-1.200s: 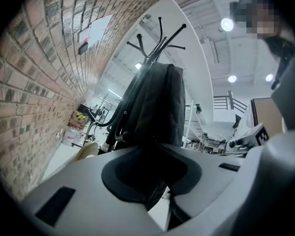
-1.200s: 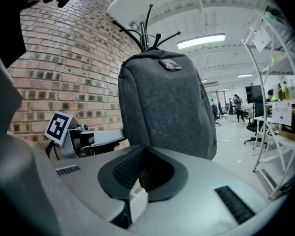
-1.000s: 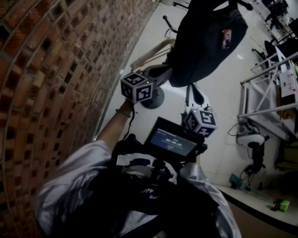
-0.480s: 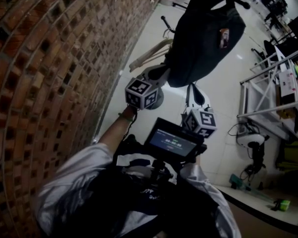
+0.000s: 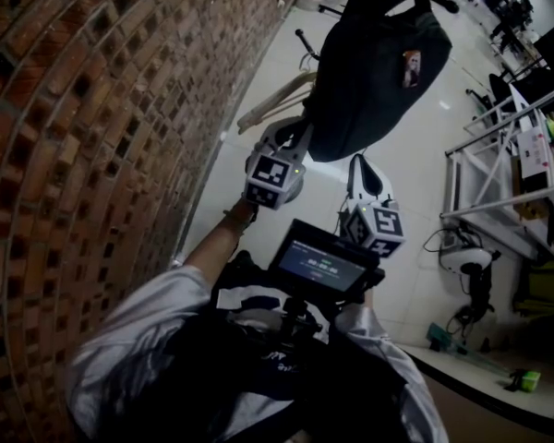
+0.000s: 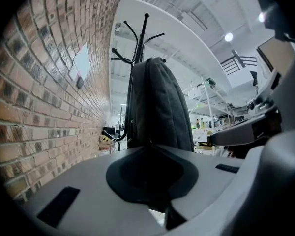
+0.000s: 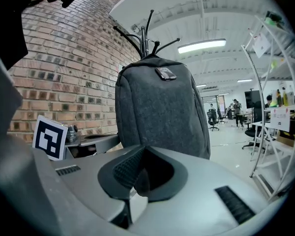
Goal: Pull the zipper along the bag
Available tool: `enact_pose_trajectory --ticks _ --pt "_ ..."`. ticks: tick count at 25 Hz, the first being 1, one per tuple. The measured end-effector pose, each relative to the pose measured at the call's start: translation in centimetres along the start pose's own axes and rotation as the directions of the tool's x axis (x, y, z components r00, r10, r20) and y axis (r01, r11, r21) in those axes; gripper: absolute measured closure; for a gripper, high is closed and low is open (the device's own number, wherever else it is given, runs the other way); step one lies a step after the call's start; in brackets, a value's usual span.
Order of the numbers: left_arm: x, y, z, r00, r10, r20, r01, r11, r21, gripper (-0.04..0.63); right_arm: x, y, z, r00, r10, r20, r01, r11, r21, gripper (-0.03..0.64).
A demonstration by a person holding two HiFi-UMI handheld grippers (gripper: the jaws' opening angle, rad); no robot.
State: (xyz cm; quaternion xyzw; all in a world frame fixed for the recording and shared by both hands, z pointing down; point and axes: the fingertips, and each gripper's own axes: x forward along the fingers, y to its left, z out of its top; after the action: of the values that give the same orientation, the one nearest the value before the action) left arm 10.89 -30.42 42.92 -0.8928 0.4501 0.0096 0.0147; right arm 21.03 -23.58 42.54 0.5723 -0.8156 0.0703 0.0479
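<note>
- Far left, the brick wall [image 5: 92, 109] runs up the frame, and the coat stand [image 6: 140, 38] stands beside it.
- The left gripper [image 5: 294, 137] is up at the bag's lower left corner. Its jaws are narrow and closing, seemingly onto the dark lower edge, though whether that is the zipper pull is hard to tell.
- The bag [image 5: 369, 72], a dark grey backpack, hangs upright from the coat stand, clear of the floor.
- The right gripper [image 5: 360, 166] waits just below the bag. Its jaws are pressed together with nothing between them.
- By my read, this is only the grab. No zipper travel shows, so the whole pull remains.
</note>
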Motion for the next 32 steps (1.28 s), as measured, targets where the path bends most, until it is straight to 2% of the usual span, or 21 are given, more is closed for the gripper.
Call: enact_pose_trajectory --ticks 2,6,10,16,18,20,22,24,27,29,32 --pt "-0.1 0.0 -0.1 1.000 0.015 0.002 -0.015 1.000 -0.021 0.577 -0.2 0.2 1.0 1.000 0.005 0.010 -0.005 0.999 -0.034 0.626" --pt "-0.1 -0.1 -0.2 1.000 0.002 -0.004 -0.003 0.995 -0.102 0.577 -0.3 1.7 6.5 0.998 0.026 0.052 -0.015 0.980 -0.200 0.626" --pt "-0.2 -0.2 -0.1 1.000 -0.014 -0.016 0.012 0.993 -0.121 0.577 0.1 3.9 13.1 0.990 0.091 0.105 -0.058 0.957 -0.283 0.624" --pt "-0.2 -0.3 -0.1 0.999 -0.028 -0.033 0.023 0.988 -0.151 0.577 0.8 5.9 18.8 0.974 0.138 0.182 -0.057 0.919 -0.389 0.617" --pt "-0.2 -0.3 0.0 0.999 -0.030 -0.035 0.024 0.987 -0.158 0.578 1.4 7.0 20.2 0.965 0.172 0.199 -0.066 0.890 -0.450 0.612" --pt "-0.3 -0.4 0.1 0.999 -0.029 -0.041 0.022 0.984 -0.178 0.578 2.0 8.1 21.5 0.959 0.200 0.203 -0.073 0.860 -0.505 0.591" --pt "-0.4 -0.4 0.1 0.998 -0.034 -0.045 0.024 0.979 -0.202 0.578 2.6 9.1 22.3 0.959 0.216 0.186 -0.085 0.840 -0.537 0.526" --pt "-0.4 -0.4 0.0 0.998 -0.038 -0.048 0.027 0.975 -0.221 0.577 3.3 9.8 22.7 0.961 0.221 0.165 -0.091 0.820 -0.565 0.511" --pt "-0.3 -0.4 -0.1 0.997 -0.052 -0.059 0.037 0.971 -0.238 0.578 4.4 10.3 22.7 0.969 0.199 0.143 -0.074 0.796 -0.601 0.489" --pt "-0.3 -0.5 -0.1 0.996 -0.061 -0.072 0.042 0.969 -0.243 0.578 5.0 10.6 22.6 0.975 0.178 0.136 -0.058 0.788 -0.613 0.446" --pt "-0.3 -0.4 -0.2 0.994 -0.075 -0.084 0.052 0.968 -0.246 0.578 5.8 10.7 22.2 0.984 0.130 0.125 -0.019 0.763 -0.646 0.433"
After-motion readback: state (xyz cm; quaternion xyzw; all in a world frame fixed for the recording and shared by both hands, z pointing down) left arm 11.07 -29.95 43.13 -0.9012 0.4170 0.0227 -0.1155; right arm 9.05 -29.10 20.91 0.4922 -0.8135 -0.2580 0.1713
